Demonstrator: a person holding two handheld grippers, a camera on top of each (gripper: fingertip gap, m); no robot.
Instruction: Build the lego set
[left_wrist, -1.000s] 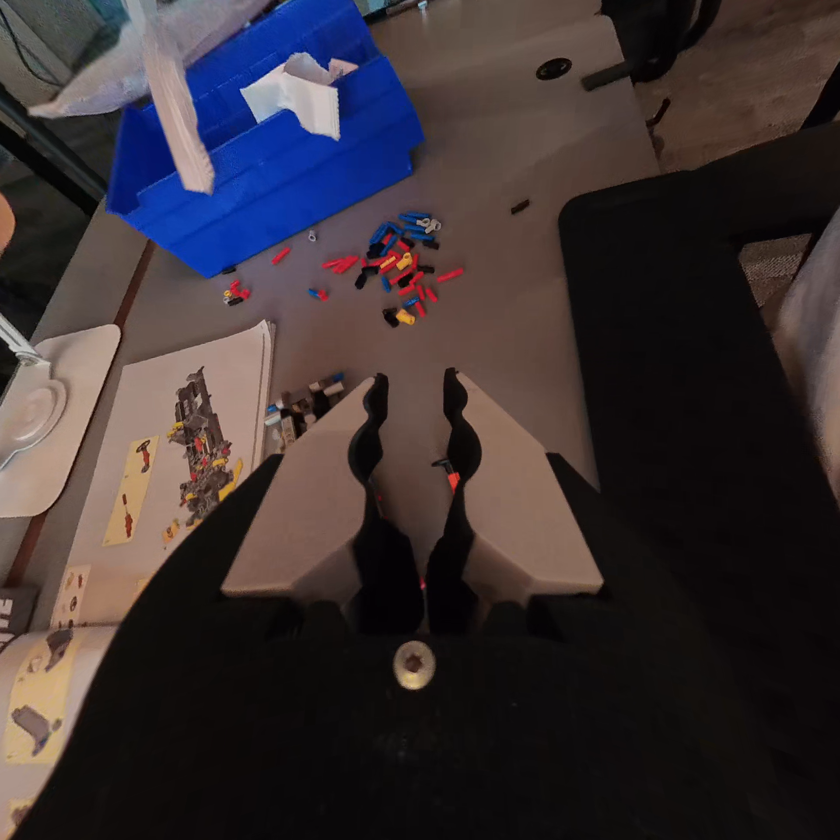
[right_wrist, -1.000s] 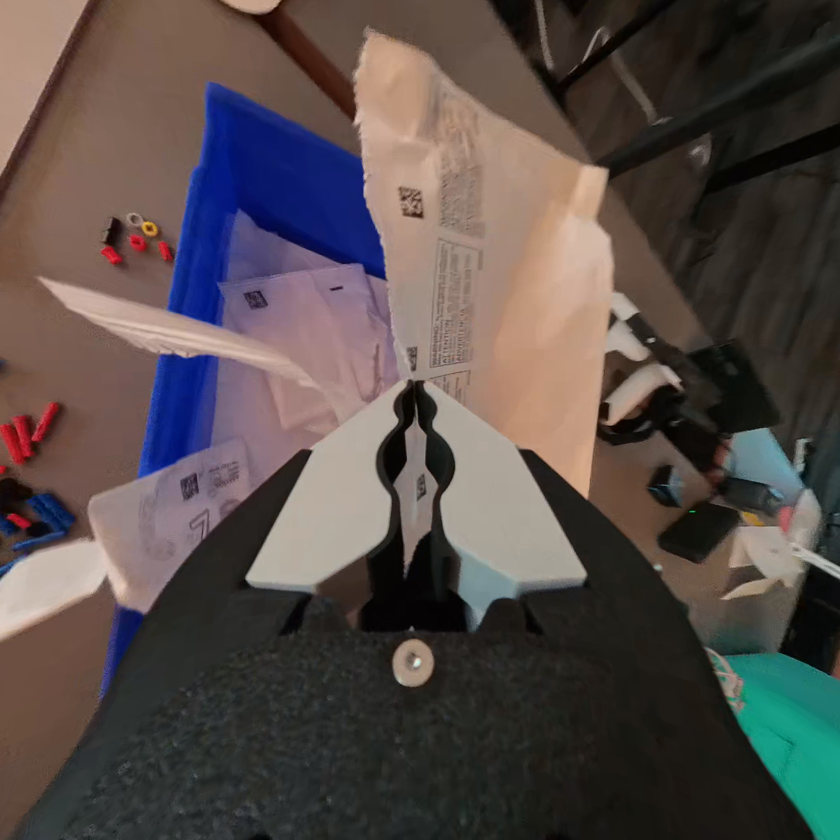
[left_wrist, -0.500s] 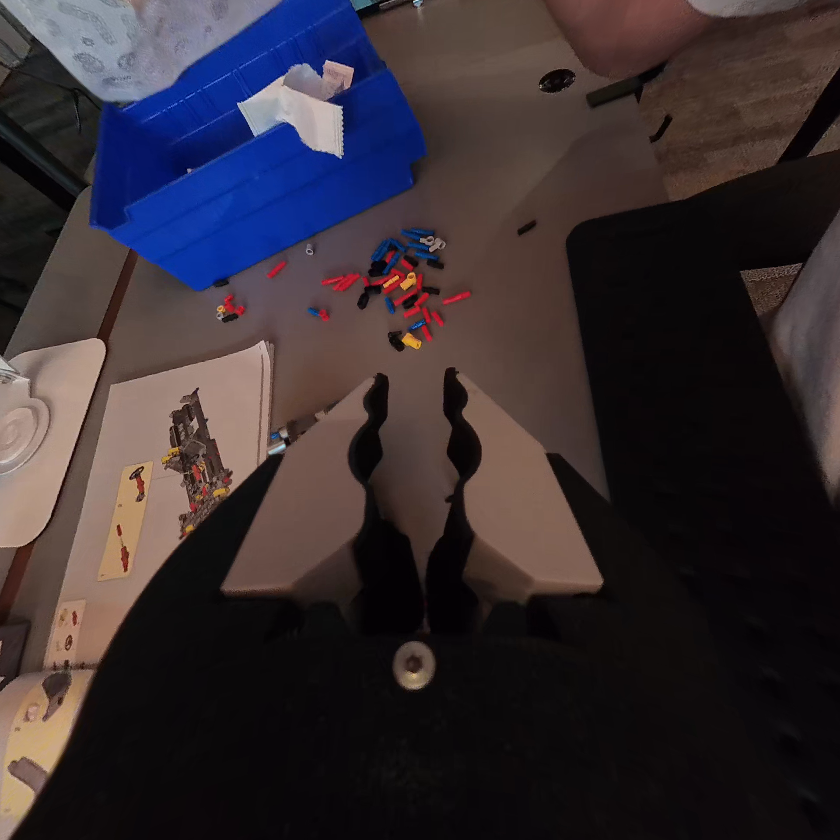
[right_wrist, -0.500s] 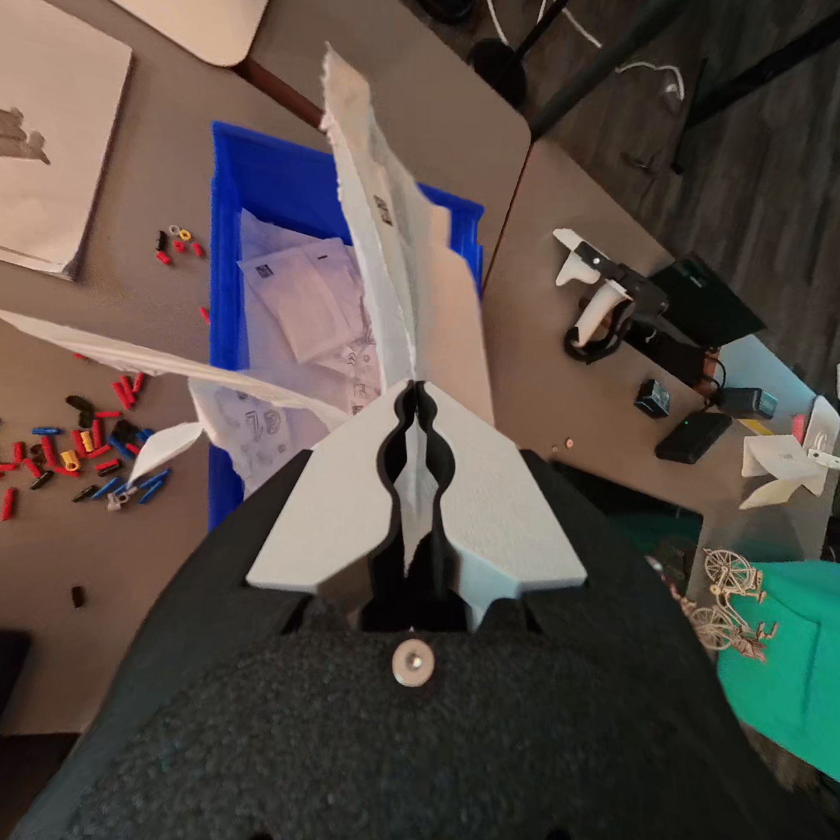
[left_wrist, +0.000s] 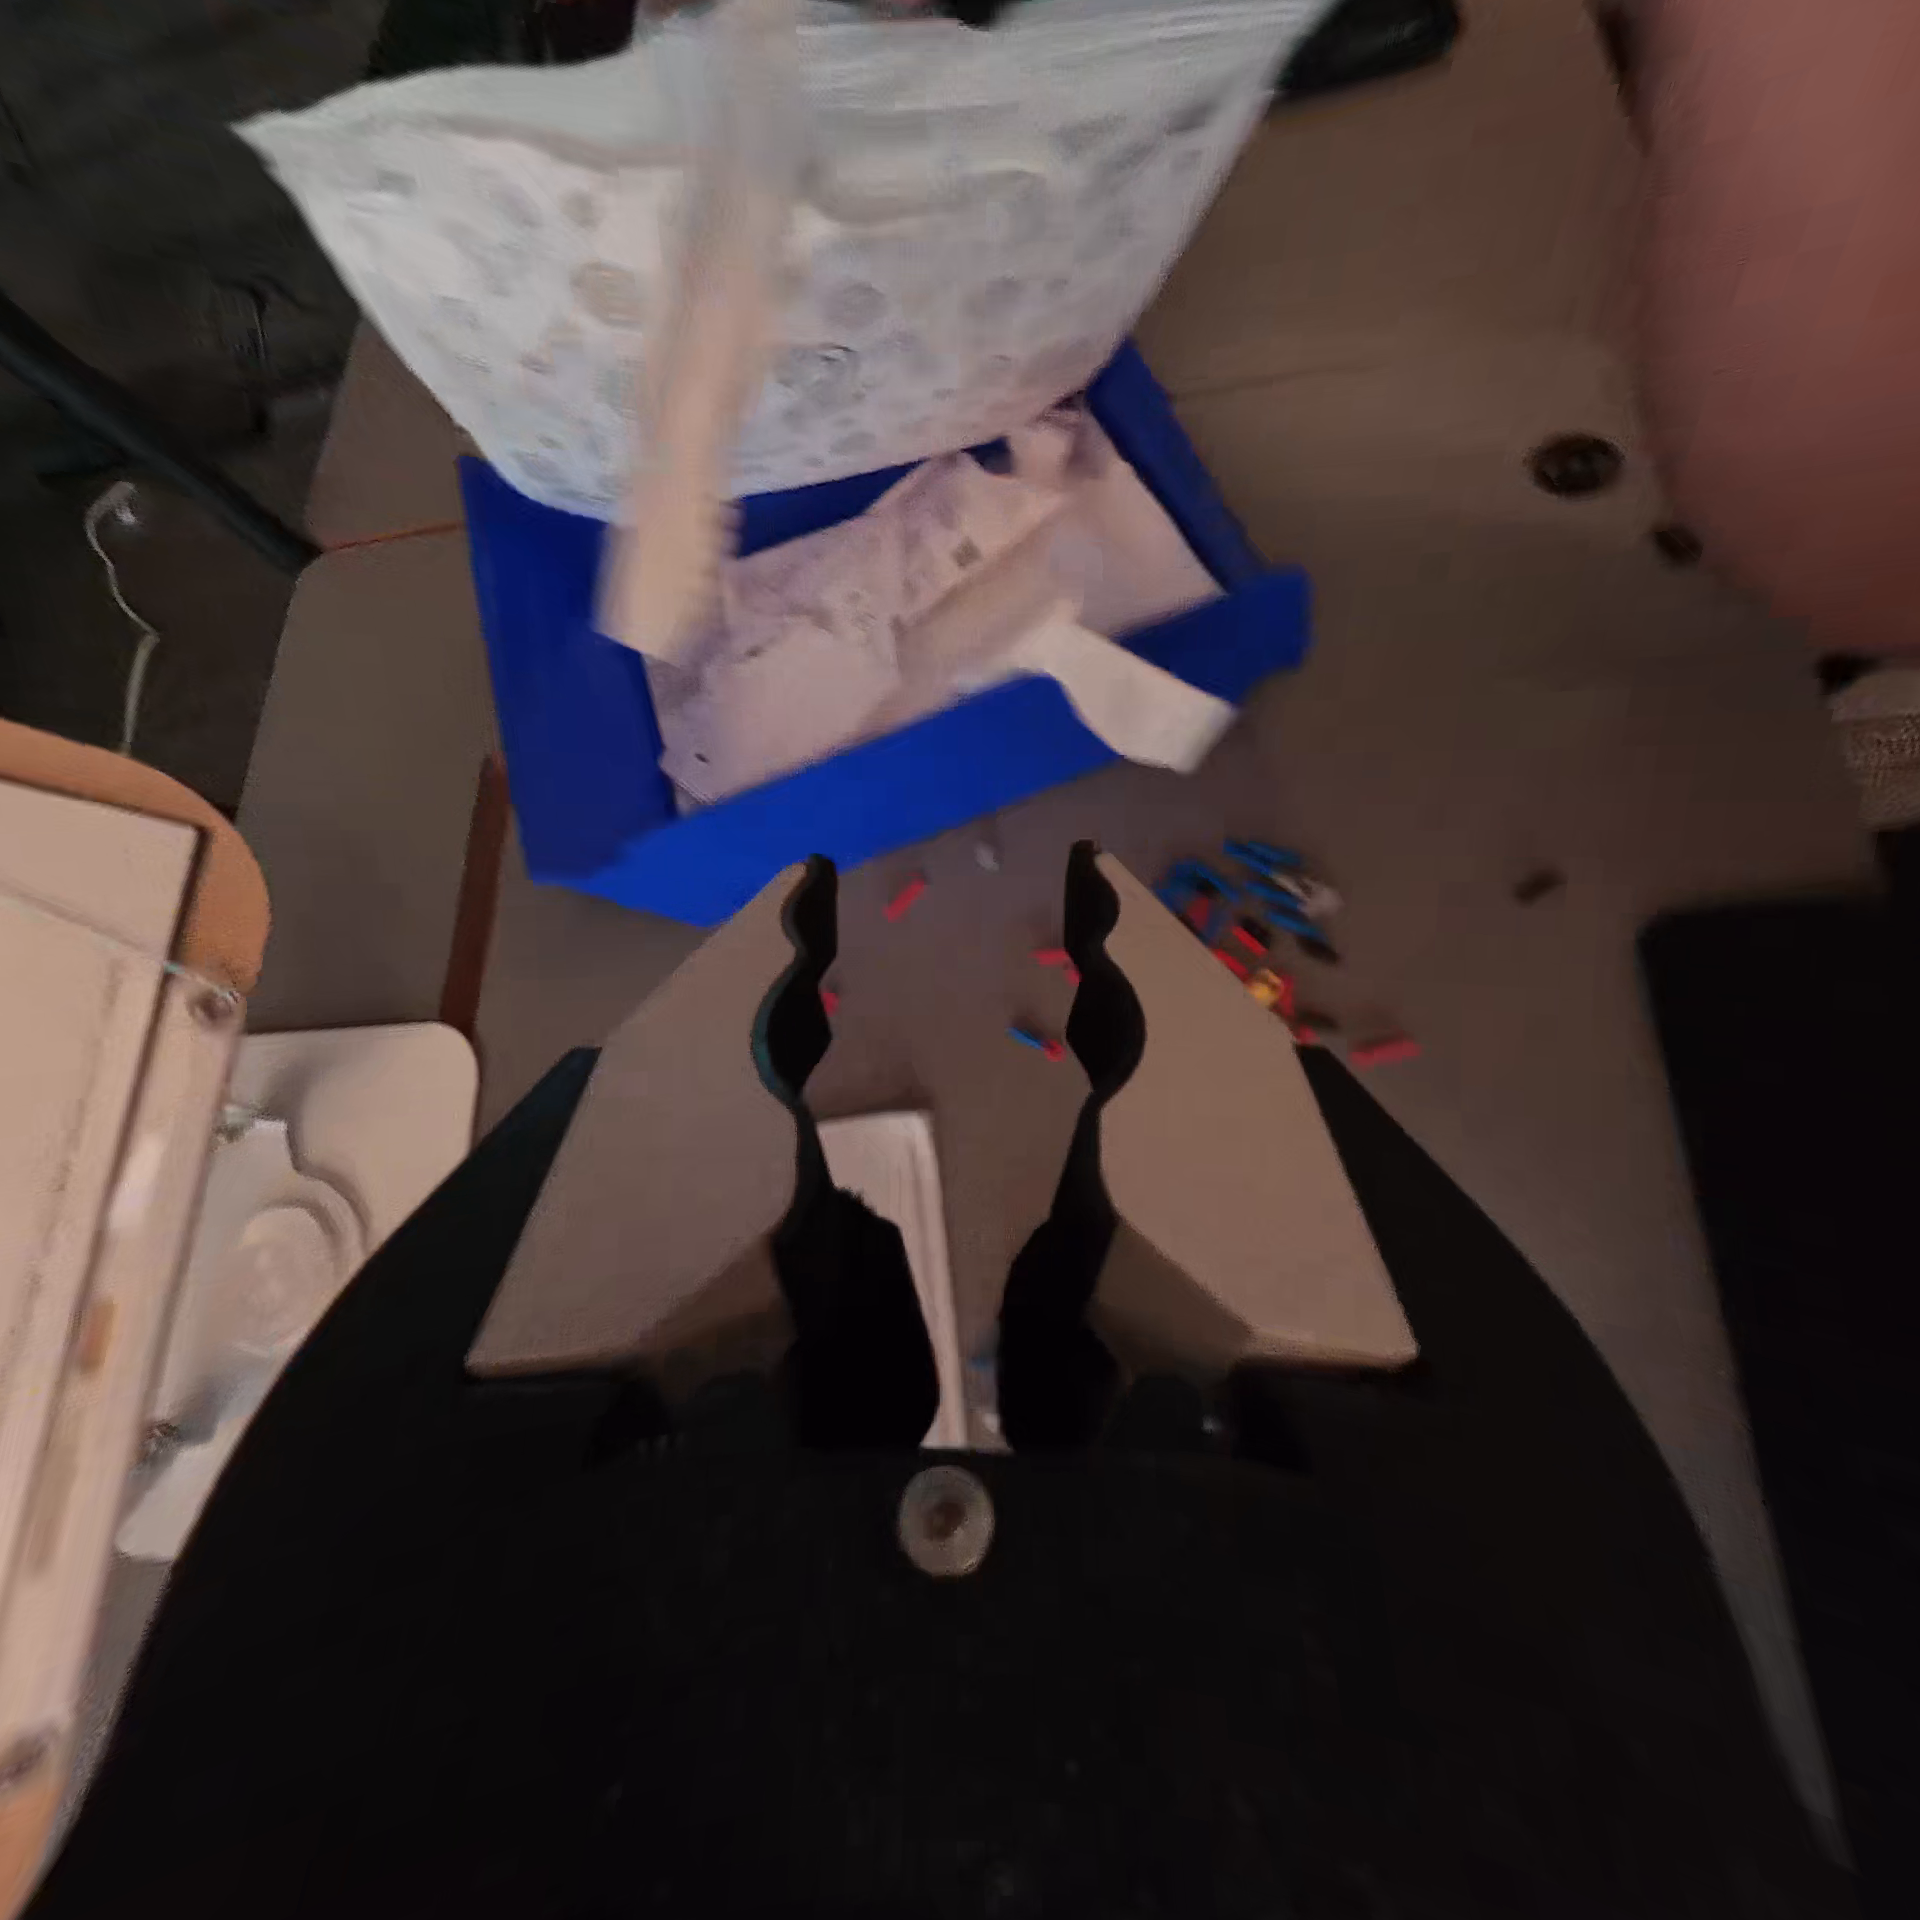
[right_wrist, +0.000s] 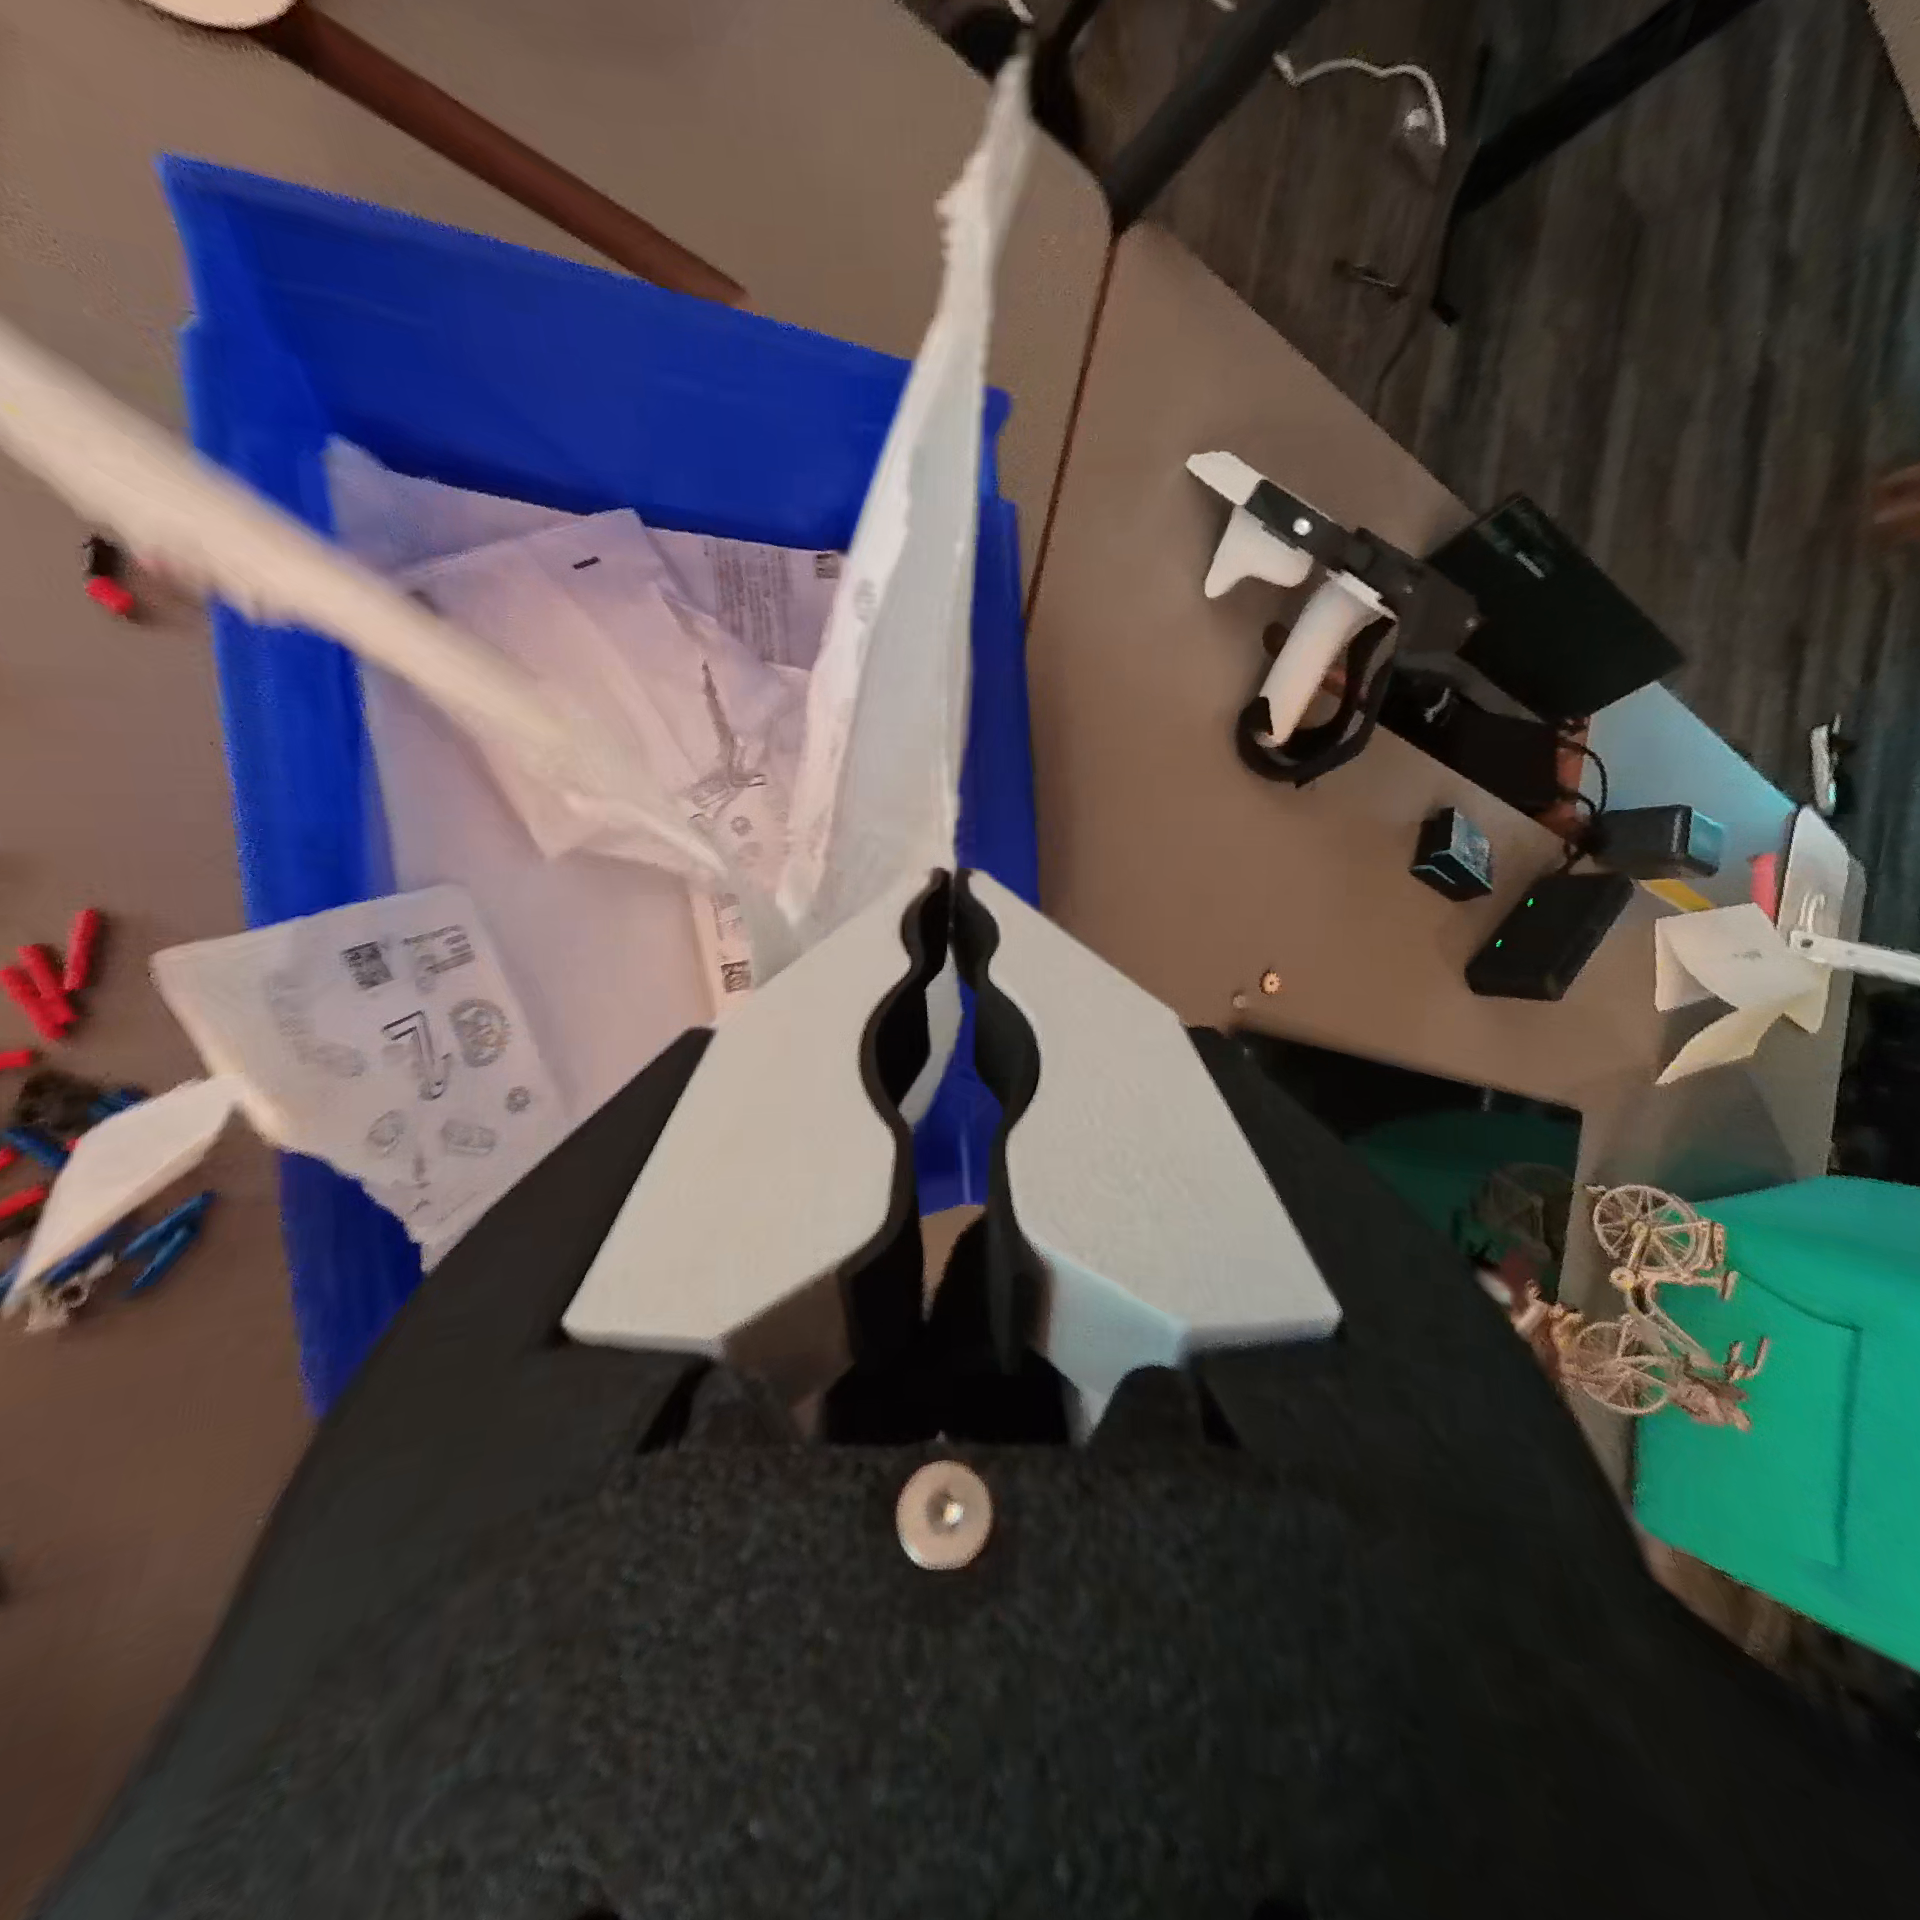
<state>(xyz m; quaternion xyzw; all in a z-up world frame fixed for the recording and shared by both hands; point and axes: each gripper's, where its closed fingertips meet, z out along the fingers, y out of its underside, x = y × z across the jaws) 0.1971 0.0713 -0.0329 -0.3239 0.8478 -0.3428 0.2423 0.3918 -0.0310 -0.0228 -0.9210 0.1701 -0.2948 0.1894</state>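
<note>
Right tool (right_wrist: 951, 883) is clamped on a torn white paper bag (right_wrist: 904, 582), fingertips pinched together with the paper caught between them; the bag hangs over the blue bin (right_wrist: 582, 353), which already holds other empty printed bags. Left tool (left_wrist: 945, 868) has its fingers spread apart with nothing between them, hovering above the worktop (left_wrist: 1455, 644) just near of the bin. Left wrist view is motion-blurred, but the same paper bag (left_wrist: 790, 260) shows at the far side above the bin (left_wrist: 831, 810).

Lego parts: small red, blue and black pins (left_wrist: 1262, 935) lie scattered on the worktop right of the left tool and near of the bin; in the right wrist view they sit at the left edge (right_wrist: 47, 982). A corner of what is probably the instruction booklet (left_wrist: 894, 1153) shows between the left fingers, hard to tell.

Step in hand, as I read it: discard the emptied bag in the bin, then go back to the pins. To do it well: bring the bag down inside the bin walls before letting go, so the light paper does not drift onto the loose pins; check no piece is stuck inside; keep the left tool clear of the pile so nothing gets swept off the worktop
</note>
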